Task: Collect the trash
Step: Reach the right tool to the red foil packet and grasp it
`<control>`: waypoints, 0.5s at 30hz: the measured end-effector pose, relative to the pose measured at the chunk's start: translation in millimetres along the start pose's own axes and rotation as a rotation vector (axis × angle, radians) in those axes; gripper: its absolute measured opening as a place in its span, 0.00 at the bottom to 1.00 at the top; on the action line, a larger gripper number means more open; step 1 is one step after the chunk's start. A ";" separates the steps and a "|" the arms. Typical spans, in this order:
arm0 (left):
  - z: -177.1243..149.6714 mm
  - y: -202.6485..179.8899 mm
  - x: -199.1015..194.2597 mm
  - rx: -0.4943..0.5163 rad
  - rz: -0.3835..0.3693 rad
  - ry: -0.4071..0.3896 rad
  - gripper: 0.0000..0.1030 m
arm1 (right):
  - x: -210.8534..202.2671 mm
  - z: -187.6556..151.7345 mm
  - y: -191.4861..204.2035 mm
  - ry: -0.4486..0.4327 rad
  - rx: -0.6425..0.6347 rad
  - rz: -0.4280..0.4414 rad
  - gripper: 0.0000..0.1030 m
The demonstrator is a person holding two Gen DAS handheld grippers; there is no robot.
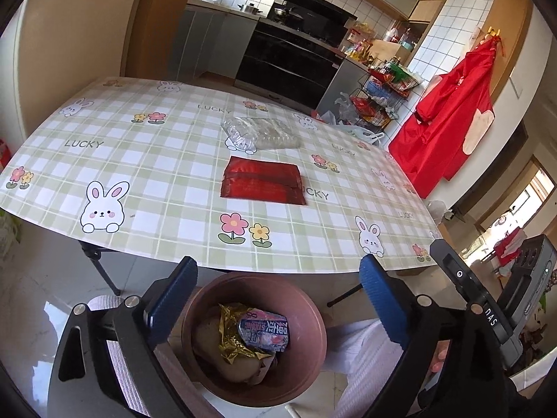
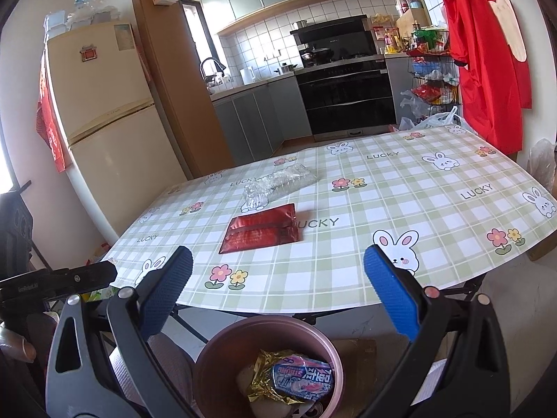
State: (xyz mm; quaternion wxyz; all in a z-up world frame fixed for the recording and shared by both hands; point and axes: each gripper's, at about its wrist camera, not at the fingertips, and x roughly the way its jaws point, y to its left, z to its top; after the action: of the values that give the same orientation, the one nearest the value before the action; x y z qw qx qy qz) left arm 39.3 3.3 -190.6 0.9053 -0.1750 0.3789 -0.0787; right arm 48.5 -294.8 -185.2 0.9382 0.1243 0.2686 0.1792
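Note:
A brownish-pink bin point(image 1: 306, 358) stands on the floor in front of the table. Inside it lie a gold foil wrapper point(image 1: 233, 341) and a pink and blue snack packet point(image 1: 264, 331). My left gripper point(image 1: 278, 268) hangs open right above the bin, with nothing between its blue pads. My right gripper point(image 2: 278, 254) is open too and empty, above the bin point(image 2: 209, 365) from the other side. On the table lie a flat red packet point(image 1: 263, 183) point(image 2: 261, 230) and, behind it, a crumpled clear plastic wrapper point(image 1: 261, 134) point(image 2: 278, 184).
The table point(image 1: 156, 160) wears a green checked cloth with rabbits and flowers. A fridge point(image 2: 104, 104) stands at the left, a black oven point(image 2: 348, 97) behind. A red apron point(image 1: 452, 115) and a wire rack point(image 1: 379, 101) are at the right. A person's white-trousered legs point(image 1: 365, 358) flank the bin.

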 end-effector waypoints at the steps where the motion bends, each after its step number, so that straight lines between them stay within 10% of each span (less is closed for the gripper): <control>1: -0.4 0.9 0.9 -0.001 0.002 0.002 0.90 | 0.9 -0.7 -0.2 0.004 0.000 0.000 0.94; 15: 24.4 39.9 9.0 0.010 0.109 -0.032 0.90 | 58.9 13.9 12.7 0.119 -0.245 0.014 0.94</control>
State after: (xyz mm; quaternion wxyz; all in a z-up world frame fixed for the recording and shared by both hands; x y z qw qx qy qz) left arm 63.4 44.0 -195.7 0.9152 -0.1507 0.3728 -0.0283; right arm 99.4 -261.5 -196.6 0.9275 -0.0002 0.2989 0.2244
